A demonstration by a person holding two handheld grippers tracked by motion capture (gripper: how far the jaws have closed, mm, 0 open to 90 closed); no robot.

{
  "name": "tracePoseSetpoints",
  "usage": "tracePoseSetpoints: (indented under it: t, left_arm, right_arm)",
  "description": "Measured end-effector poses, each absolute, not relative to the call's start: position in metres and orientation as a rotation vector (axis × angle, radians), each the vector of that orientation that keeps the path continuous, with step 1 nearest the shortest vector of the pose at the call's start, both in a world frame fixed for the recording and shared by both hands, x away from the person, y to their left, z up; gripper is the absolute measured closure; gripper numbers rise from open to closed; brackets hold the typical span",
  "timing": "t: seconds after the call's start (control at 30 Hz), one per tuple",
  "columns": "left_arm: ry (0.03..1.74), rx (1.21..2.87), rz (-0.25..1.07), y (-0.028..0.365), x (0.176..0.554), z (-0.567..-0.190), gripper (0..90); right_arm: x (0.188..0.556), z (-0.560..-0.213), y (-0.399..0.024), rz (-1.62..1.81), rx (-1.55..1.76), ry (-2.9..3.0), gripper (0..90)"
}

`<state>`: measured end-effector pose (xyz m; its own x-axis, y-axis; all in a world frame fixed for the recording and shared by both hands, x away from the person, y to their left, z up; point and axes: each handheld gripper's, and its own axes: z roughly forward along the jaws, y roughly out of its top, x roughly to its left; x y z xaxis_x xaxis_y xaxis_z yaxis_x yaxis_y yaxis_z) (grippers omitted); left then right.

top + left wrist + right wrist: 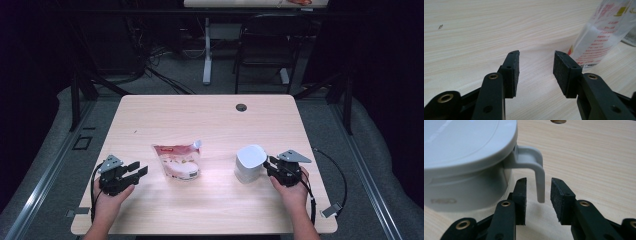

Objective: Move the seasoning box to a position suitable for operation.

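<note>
The right gripper (pixel 538 192) stood part-open astride the upright handle (pixel 537 173) of the white jug (pixel 250 163), pads not yet touching, the jug body at ten o'clock, while the open, empty left gripper (pixel 136 169) sat well apart.

- You work at a pale wooden table (pixel 210 117) with a round cable hole (pixel 241 107).
- Grey carpet (pixel 50 150) surrounds it.
- Behind, you face a dark chair (pixel 265 47), a white desk leg (pixel 207 50) and tangled cables (pixel 160 55).
</note>
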<state>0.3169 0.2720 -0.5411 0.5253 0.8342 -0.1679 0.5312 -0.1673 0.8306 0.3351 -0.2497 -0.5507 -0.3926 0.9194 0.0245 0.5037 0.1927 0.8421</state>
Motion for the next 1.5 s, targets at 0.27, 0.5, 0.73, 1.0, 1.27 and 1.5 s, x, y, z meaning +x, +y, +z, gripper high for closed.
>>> tracePoseSetpoints:
  t: [0.27,0.5,0.73,1.0,1.27,1.5]
  left_arm:
    - [1.15,1.839,0.412,0.275,0.318,-0.543,60.0]
    - [1.152,1.834,0.413,0.275,0.318,-0.542,60.8]
    - [1.139,1.831,0.417,0.274,0.315,-0.54,61.4]
    - [1.105,1.842,0.412,0.265,0.309,-0.538,62.6]
    - [1.057,1.875,0.395,0.254,0.301,-0.534,63.2]
    - [0.979,1.913,0.381,0.234,0.289,-0.533,62.8]
  right_arm:
    - [0.347,-0.551,-0.242,1.071,1.293,1.989,76.0]
    - [0.345,-0.549,-0.241,1.024,1.278,1.993,81.8]
    - [0.335,-0.547,-0.238,1.006,1.281,2.011,82.2]
    - [0.322,-0.546,-0.229,1.002,1.306,2.014,81.8]
    - [0.313,-0.545,-0.217,1.009,1.337,2.015,81.5]
    - [0.298,-0.544,-0.199,0.969,1.325,2.02,82.0]
